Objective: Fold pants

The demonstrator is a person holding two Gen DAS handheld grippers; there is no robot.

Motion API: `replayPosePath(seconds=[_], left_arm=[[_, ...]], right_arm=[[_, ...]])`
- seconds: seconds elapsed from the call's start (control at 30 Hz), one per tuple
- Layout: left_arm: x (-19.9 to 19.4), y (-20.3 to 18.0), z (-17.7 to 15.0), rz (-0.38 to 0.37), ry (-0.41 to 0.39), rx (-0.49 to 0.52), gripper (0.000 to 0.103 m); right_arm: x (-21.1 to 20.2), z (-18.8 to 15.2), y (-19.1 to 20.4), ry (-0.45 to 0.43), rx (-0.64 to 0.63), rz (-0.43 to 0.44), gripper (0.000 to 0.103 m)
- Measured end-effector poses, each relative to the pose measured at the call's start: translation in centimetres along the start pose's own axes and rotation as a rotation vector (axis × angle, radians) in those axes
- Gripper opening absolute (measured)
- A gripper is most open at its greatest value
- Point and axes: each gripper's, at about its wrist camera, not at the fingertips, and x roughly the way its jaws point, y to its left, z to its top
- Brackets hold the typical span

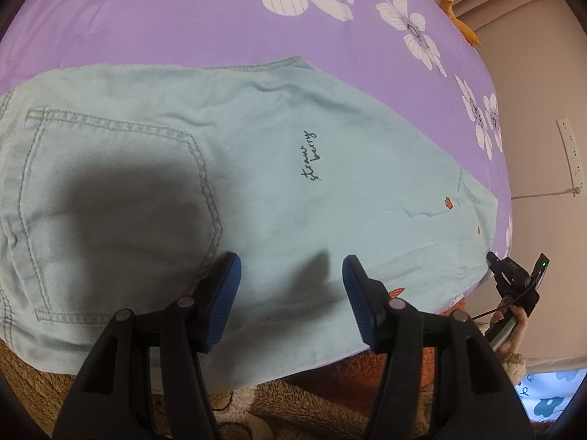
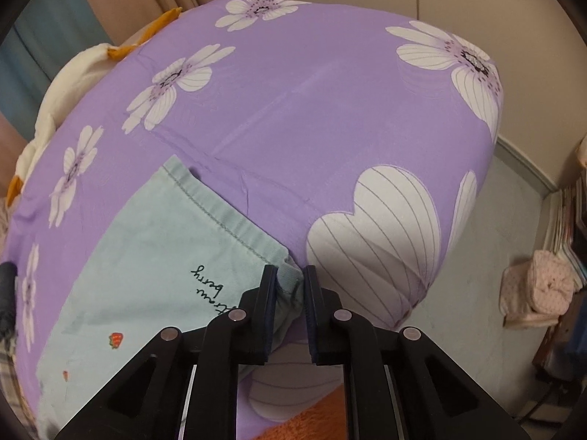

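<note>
One pair of pants [image 1: 227, 168], two grippers, one purple bedsheet [image 1: 183, 29], one plush toy [image 2: 47, 110] at ten o'clock.

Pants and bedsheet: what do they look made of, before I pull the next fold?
Pants: likely light, washed denim or cotton twill; matte pale blue-green, with doubled topstitching around the back pocket.
Bedsheet: thin, smooth woven fabric, perhaps cotton or polyester; faint sheen, fine creases, printed flowers.
</note>
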Motion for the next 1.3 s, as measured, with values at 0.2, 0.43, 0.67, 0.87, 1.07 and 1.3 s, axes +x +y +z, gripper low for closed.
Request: replayPosePath(seconds=[0.2,0.43,0.67,0.87,1.07,1.3], left_arm=[[-0.1,0.3,-0.2,-0.013,-0.007,-0.009,0.06],[-0.3,0.4,-0.8,-0.014,0.032,-0.004,0.059],[-0.7,0.6,-2.4,-0.006,0.057,-0.012,0.059],[-1.1,-1.7,-2.1,0.081,0.097,0.064,0.06],[-0.5,-5.4,0.0,0.042,0.017,0.186,0.078],[3.2,-6.0,1.5,0.064,0.066,0.19,0.086]], right_arm=[[-0.1,-0.2,-0.2,-0.009,-0.01,0.006,0.012],[-0.3,-0.6,-0.3,-0.023,-0.001,0.001,0.012],[-0.3,-0.7,-0.3,-0.03,-0.006,0.002,0.012],[-0.3,-0.7,-0.5,-0.032,-0.001,0.015,0.012],[-0.3,-0.7,-0.5,-0.036,-0.003,0.021,0.012],[-0.2,-0.6,-0.4,-0.036,-0.006,0.018,0.012]])
